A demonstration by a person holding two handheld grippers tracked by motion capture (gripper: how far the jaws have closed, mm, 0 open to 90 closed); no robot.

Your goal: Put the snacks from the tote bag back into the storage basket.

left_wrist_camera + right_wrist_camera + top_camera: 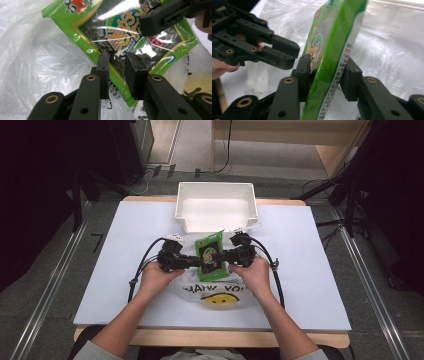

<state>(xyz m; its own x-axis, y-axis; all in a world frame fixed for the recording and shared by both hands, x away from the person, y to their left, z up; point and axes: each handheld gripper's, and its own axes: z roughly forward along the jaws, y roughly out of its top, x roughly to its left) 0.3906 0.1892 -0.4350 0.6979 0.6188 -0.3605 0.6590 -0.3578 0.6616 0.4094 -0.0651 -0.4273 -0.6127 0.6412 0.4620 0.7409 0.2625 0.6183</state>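
Note:
A green seaweed snack packet [212,255] stands on edge over a clear plastic bag [220,292] printed with a yellow smiley face. My right gripper [327,65] is shut on the packet [337,32], one pad on its printed face and one on its back. It reaches in from the right [225,256]. My left gripper [116,58] is open, and the packet's lower edge [125,37] shows in the gap between its jaws with no pad pressing on it. In the right gripper view the left gripper [292,53] sits just left of the packet.
A white empty bin [217,185] stands at the back middle of the white table [125,245], just beyond the packet. The crumpled bag [37,62] spreads under both grippers. Cables loop from each gripper toward the person's forearms.

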